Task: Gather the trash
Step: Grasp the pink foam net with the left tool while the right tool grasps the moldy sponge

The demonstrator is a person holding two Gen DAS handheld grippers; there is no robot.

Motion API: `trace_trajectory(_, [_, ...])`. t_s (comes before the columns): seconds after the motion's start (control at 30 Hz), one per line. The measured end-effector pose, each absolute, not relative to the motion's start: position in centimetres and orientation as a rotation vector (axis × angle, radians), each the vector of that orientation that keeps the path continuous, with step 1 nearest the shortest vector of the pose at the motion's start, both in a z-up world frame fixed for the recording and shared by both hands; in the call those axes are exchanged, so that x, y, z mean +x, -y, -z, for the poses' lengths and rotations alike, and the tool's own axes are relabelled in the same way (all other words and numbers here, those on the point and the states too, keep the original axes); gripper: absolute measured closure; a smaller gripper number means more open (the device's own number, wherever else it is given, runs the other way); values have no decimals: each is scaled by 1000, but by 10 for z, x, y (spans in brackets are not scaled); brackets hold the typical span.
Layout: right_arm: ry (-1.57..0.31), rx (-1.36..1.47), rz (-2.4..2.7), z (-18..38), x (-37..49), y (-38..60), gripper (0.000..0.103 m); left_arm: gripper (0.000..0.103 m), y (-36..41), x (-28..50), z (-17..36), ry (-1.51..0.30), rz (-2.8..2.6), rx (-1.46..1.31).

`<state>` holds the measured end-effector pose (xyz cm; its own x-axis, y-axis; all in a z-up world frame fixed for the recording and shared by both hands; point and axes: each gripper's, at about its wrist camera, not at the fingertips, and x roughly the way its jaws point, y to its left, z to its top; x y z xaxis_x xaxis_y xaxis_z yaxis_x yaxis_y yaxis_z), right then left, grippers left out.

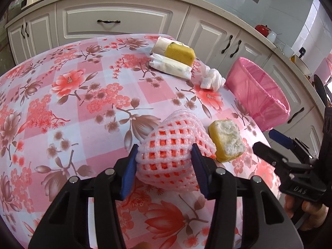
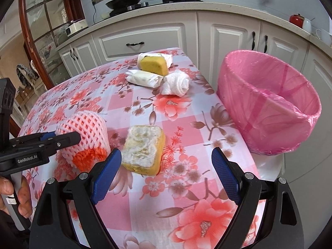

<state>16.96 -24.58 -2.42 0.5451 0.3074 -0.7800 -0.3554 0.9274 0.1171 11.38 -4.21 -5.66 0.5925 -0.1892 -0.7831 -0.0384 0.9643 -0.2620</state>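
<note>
One pink foam net (image 1: pixel 166 145), orange inside, squeezed.

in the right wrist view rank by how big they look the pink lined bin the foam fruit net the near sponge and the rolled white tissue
1. Pink lined bin, clearly largest.
2. Foam fruit net and near sponge: look about alike, so unranked; the left gripper covers part of the net.
3. Rolled white tissue, smallest, though it lies farther from the camera.

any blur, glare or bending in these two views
Left wrist view: sharp, cabinets bow strongly, dark corners. Right wrist view: also sharp, counter edge curves, bright daylight, soft shadow beside the sponge, mild sheen on the pink bin liner.
</note>
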Motion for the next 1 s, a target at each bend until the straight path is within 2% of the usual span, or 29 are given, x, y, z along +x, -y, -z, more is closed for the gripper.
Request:
trace_trajectory(0.57, [-935, -141, -415, 40, 175, 200, 21, 56, 18, 111, 47, -886, 9, -304])
trace_trajectory(0.8, [-963, -192, -411, 52, 177, 188, 44, 56, 14, 109, 46, -879, -6, -316])
trace_trajectory(0.93, [-960, -202, -406, 54, 178, 190, 54, 56, 14, 109, 46, -880, -6, -315])
trace_trajectory(1.0, [-961, -192, -419, 53, 178, 192, 55, 56, 14, 109, 46, -879, -7, -316])
